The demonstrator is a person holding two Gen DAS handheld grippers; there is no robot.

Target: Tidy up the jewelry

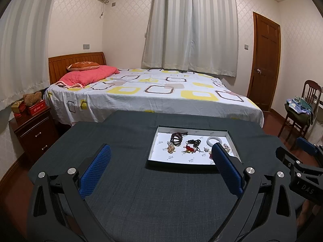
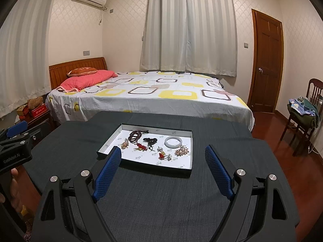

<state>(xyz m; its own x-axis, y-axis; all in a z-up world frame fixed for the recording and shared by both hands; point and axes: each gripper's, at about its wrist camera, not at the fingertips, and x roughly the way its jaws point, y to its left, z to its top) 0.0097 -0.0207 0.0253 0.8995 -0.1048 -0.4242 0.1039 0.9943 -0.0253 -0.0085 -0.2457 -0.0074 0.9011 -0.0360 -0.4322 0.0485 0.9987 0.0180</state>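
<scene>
A shallow black-edged tray [image 1: 159, 129] with a white floor lies on the dark cloth table [image 1: 131, 191]; it also shows in the right wrist view [image 2: 187, 168]. In it lie a brown bead bracelet [image 2: 135, 136], a white bangle [image 2: 173, 141], a red knot charm [image 2: 141, 146], a dark cord piece [image 2: 150, 140], brooches [image 2: 181, 150] and small pearl pieces [image 2: 164, 156]. My left gripper [image 1: 161, 150] is open and empty, hovering short of the tray's near edge. My right gripper [image 2: 162, 151] is open and empty, just before the tray.
A bed [image 1: 153, 92] stands right behind the table. A nightstand [image 1: 34, 133] with boxes is at the left, a chair [image 1: 298, 113] with clothes at the right, a wooden door [image 1: 264, 60] beyond. Each gripper shows at the other view's edge.
</scene>
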